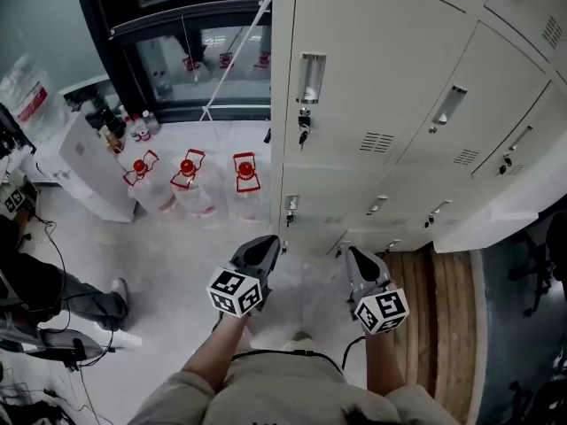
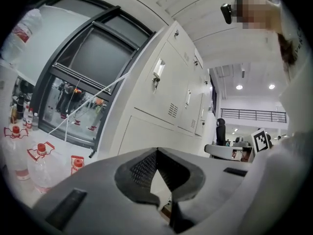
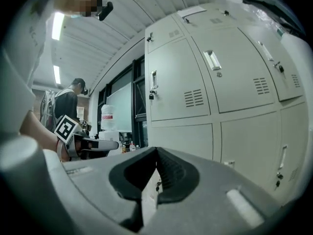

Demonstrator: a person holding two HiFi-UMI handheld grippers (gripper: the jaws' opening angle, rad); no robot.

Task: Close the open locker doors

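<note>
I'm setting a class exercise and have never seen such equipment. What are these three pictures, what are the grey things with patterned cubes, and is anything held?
No robot: a person holds a gripper in each hand, the left gripper and right gripper, each bearing a marker cube. One picture comes from a head camera looking down; the other two from cameras riding on the grippers. Ahead stand pale lockers; three red-capped bottles sit on the floor. Both pairs of fingers are closed together, holding nothing.

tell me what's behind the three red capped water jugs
Behind the water jugs there is bare white floor, then a dark-framed glass window. What lies beyond the glass is too blurred by reflections to tell.
</note>
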